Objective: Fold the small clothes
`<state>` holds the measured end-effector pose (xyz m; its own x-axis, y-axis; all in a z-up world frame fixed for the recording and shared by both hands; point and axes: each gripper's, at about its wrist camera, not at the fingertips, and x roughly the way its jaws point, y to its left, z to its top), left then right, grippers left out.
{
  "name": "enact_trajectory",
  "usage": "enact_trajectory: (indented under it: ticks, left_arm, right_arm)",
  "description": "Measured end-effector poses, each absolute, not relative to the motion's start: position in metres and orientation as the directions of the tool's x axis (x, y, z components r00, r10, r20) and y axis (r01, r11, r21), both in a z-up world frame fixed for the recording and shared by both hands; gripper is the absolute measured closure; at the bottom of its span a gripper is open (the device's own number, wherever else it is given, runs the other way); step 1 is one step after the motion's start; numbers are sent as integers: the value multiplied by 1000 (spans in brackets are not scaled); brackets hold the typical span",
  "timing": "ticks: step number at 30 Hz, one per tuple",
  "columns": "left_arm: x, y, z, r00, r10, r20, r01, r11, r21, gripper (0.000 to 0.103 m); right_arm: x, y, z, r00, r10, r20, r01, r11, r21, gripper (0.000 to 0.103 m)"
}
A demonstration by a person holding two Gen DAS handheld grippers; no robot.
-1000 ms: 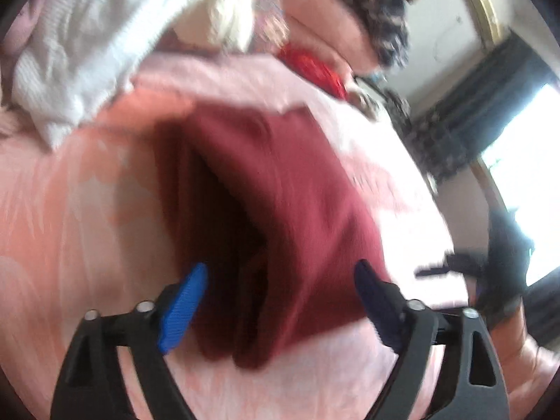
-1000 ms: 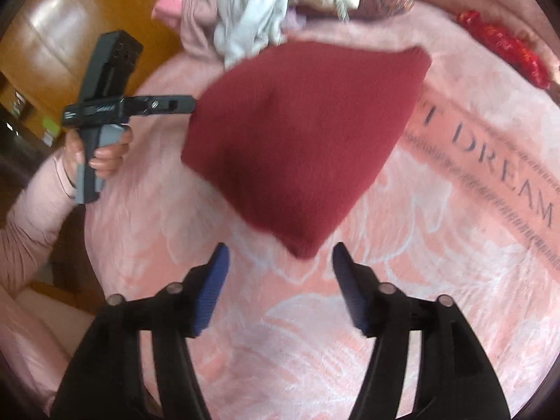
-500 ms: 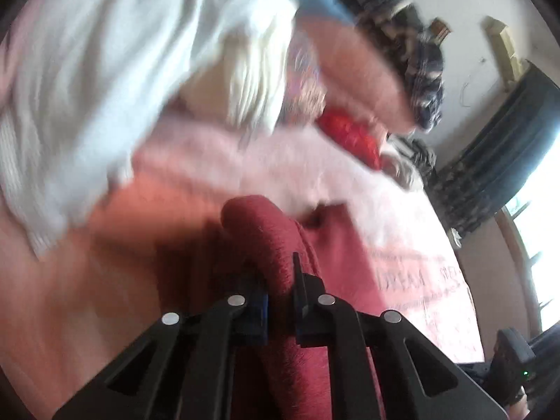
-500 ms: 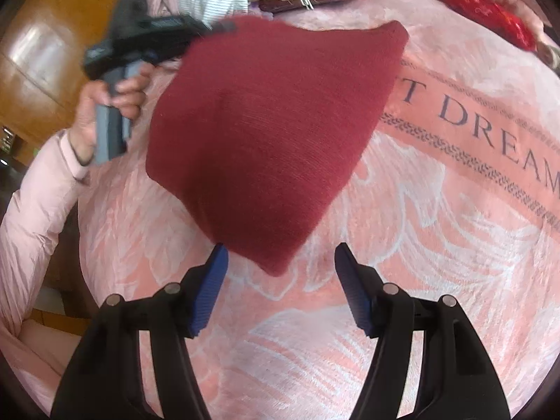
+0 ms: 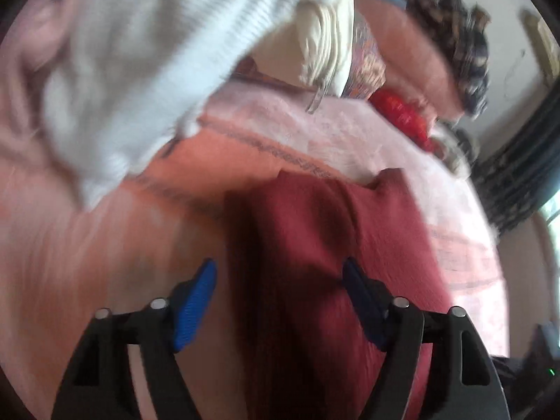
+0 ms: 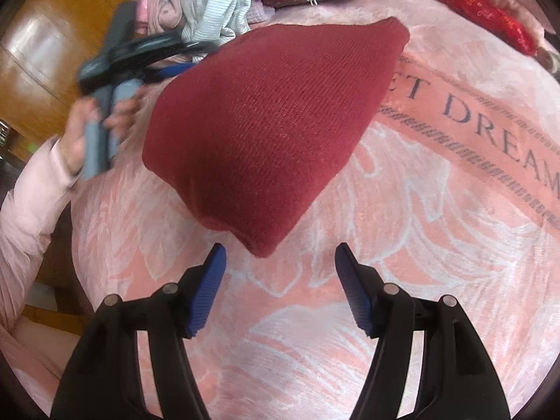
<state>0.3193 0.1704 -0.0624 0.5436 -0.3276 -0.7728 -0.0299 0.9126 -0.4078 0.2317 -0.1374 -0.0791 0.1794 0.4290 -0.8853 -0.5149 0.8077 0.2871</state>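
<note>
Just let go: left hand-held gripper [image 5: 278, 297] was clamped on a ridge of the red knit [image 6: 276, 129] half a second back, jaws now opening again, pads clear of the cloth with the knit's dark folded edge lying below and between them, nothing held. Means that pinch-and-carry is done and the fold has been laid down, so probably a re-grip or a smoothing pass next. Red knit flat on the pink bed [image 6: 402, 245], doubled over into a rough wedge, one corner pointing at the right hand-held gripper [image 6: 280, 280]. Right one standing wide, empty, tips just short of that near corner, not touching. Seen from the right wrist, left gripper at the knit's far-left edge, too blurred to tell contact. Unfolded pile [image 6: 217, 7] beyond the knit's far side, well clear of both grippers
</note>
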Motion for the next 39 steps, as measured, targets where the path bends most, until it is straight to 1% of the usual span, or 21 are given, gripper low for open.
enact_trajectory:
  ticks: [3,6,9,10,12,13,14,15,16,17,19,20,22,24,28,31,34,36,37,38,39]
  left_arm:
    - [258,184,-57,552,-397,-733,-56,860,-508,29]
    - [219,177,-59,526,-453,-720,-50,829,-557,29]
    - [206,164,-64,494,-440,-750,-34,852,-523,29]
    - [204,159,-69,468,-427,-774,-33,867,-498,29]
    - [204,152,-82,427,-435,-793,-46,865,-500,32]
    - [204,151,-88,406,-451,-795,-44,859,-510,43]
    - [204,148,-94,382,-460,-802,-45,857,-513,53]
    - [203,145,-96,391,-437,-810,-41,871,-490,55]
    - [202,143,-96,397,-425,-814,-22,882,-471,68]
    - [203,139,-96,397,-415,-819,6,893,-450,77]
    - [203,136,-90,411,-396,-821,29,906,-422,82]
    - [203,134,-87,416,-363,-834,37,923,-384,84]
    - [203,134,-83,422,-326,-846,37,939,-343,85]
    - [203,134,-85,410,-316,-855,40,943,-330,85]
    - [201,129,-97,399,-278,-874,67,959,-274,85]
    - [200,124,-99,414,-262,-872,101,965,-241,84]
    - [199,124,-99,418,-268,-868,106,963,-246,83]
    - [197,124,-97,423,-269,-865,116,963,-242,81]
    - [196,123,-95,429,-273,-861,119,962,-246,78]
    - [195,123,-93,432,-273,-859,120,962,-245,69]
    - [191,124,-87,438,-267,-858,121,964,-238,65]
  right_arm:
    - [229,-135,-80,184,414,-892,-527,807,266,38]
    - [231,-127,-82,193,407,-893,-526,811,256,38]
    - [237,-118,-83,216,390,-895,-519,822,233,41]
    - [239,-114,-84,227,375,-899,-523,825,212,43]
    - [243,-112,-89,221,370,-902,-520,827,212,50]
    - [245,-111,-94,199,378,-904,-512,827,233,61]
    - [246,-111,-97,180,390,-903,-506,824,255,77]
    - [247,-112,-100,161,405,-900,-499,820,280,86]
    - [247,-114,-101,155,414,-897,-492,820,293,93]
    - [247,-116,-100,158,420,-894,-489,820,298,95]
    - [245,-121,-92,169,438,-883,-492,814,309,96]
    - [242,-123,-88,178,436,-882,-496,814,303,96]
    - [235,-122,-83,196,398,-896,-522,816,248,97]
    - [229,-115,-90,201,355,-913,-546,814,197,97]
    - [231,-104,-125,180,264,-947,-550,825,125,97]
    - [235,-107,-128,169,270,-948,-539,831,140,97]
    - [236,-110,-125,169,286,-943,-534,831,157,96]
    - [236,-114,-123,163,318,-934,-523,830,191,91]
    - [236,-121,-118,150,352,-924,-520,823,229,87]
    - [234,-127,-113,143,362,-921,-519,820,241,71]
    - [231,-131,-106,141,360,-922,-520,820,240,60]
